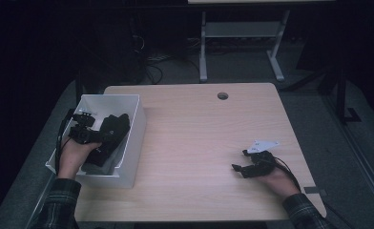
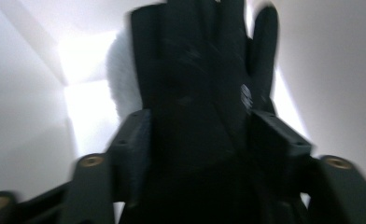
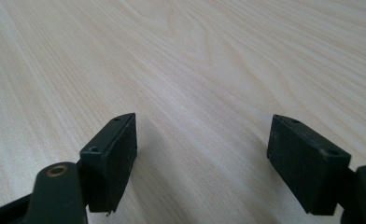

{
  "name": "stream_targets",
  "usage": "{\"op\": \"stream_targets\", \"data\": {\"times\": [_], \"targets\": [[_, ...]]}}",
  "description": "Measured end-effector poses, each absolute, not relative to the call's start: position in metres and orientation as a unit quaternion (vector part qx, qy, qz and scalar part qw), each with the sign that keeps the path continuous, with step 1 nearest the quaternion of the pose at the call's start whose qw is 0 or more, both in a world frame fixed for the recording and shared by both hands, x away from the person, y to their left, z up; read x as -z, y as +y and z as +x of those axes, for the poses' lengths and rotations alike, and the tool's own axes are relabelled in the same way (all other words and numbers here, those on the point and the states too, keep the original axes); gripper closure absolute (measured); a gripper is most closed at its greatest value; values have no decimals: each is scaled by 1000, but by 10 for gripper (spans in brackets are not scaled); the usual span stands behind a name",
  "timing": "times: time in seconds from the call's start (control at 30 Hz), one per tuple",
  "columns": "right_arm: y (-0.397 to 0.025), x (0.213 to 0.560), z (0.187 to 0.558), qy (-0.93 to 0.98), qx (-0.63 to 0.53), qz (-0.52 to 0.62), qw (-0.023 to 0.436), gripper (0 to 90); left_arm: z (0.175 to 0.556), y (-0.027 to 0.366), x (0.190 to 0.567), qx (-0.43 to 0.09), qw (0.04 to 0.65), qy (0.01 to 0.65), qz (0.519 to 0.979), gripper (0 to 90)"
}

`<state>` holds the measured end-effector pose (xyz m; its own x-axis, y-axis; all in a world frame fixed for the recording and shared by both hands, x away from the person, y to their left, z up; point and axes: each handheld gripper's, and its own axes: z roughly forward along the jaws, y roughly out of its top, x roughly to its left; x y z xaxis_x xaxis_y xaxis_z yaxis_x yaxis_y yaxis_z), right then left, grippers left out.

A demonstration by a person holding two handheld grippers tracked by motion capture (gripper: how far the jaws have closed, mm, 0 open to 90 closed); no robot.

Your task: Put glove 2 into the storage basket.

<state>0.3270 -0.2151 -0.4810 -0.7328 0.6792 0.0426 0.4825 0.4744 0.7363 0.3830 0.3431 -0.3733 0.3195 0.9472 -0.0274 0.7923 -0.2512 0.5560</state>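
The left gripper (image 1: 93,134) has its two jaws pressed against either side of a black glove (image 1: 109,138), which fills the space between them in the left gripper view (image 2: 195,116); the glove's fingers run straight ahead of the jaws and away from the camera, and the picture there is blurred. Around the jaws on every side stand the pale walls of a white box (image 1: 136,125), bright ahead and to the left of the glove (image 2: 36,116); in the high view the gripper and the glove both sit inside this box, the person's left hand (image 1: 73,157) coming in over its near wall. The box rests on the wooden table (image 1: 199,143), at the edge on the left gripper's outer side.

The right gripper (image 1: 240,168) lies well apart from the box, low over the table's near right part, with the person's right hand (image 1: 278,180) behind it; its jaws stand wide apart with nothing between them, and in the right gripper view bare wood grain (image 3: 195,70) stretches ahead of and beneath them.
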Motion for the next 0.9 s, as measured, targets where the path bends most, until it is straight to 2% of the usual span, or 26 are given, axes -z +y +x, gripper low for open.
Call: {"op": "stream_targets", "data": {"times": [0.07, 0.13, 0.4, 0.9], "targets": [[-215, 481, 327, 849, -382, 342, 129, 244, 383, 343, 367, -164, 250, 560, 773, 284], [-215, 481, 327, 849, -382, 342, 129, 244, 383, 342, 360, -172, 258, 556, 771, 274], [-215, 481, 327, 849, -382, 342, 129, 244, 381, 321, 335, -176, 306, 520, 778, 263], [-215, 481, 327, 849, -382, 341, 129, 241, 368, 230, 309, -150, 385, 421, 807, 251]]}}
